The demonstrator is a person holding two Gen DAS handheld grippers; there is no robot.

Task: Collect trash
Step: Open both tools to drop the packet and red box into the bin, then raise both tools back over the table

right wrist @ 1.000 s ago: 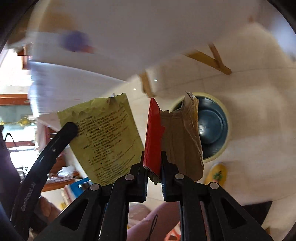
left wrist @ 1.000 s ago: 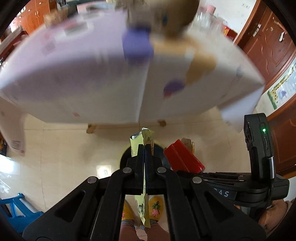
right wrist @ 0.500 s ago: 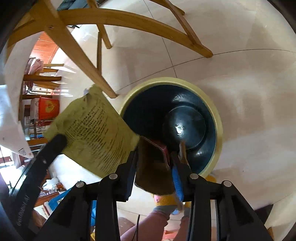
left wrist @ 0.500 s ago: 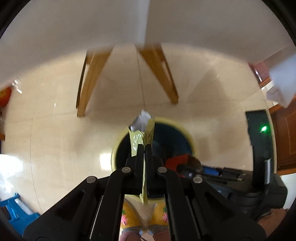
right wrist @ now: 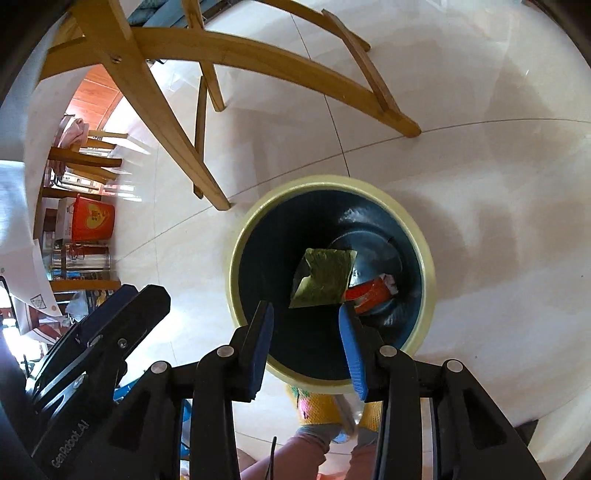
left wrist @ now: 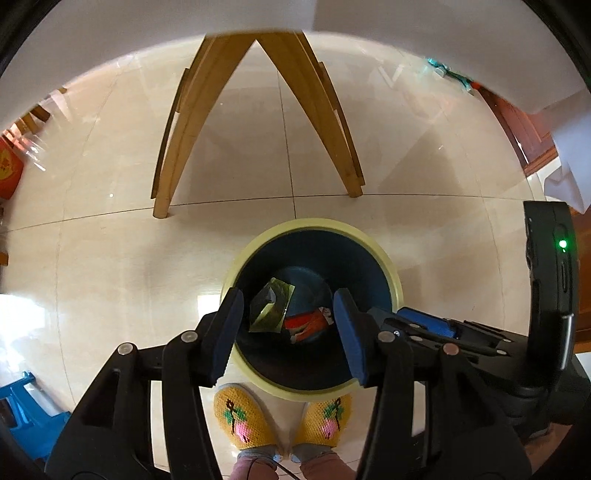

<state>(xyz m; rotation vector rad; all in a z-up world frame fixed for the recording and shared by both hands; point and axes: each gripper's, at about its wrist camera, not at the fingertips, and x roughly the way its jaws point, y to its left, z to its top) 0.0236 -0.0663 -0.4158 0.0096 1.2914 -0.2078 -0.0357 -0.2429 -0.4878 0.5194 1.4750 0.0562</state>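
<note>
A pale, glossy tiled floor filled both views, crossed by thin dark grout lines. Slanted wooden table legs stood on it, splayed in an inverted V under a white tabletop. A white sheet of paper hung off the table's edge at the right of the left wrist view. A pair of yellow knitted slippers with pink and green flower motifs sat at the bottom, on the person's feet, above pink trouser cuffs. A blue plastic stool showed at the lower left. In the right wrist view, a red box with a yellow heart stood among wooden chairs at the far left.
</note>
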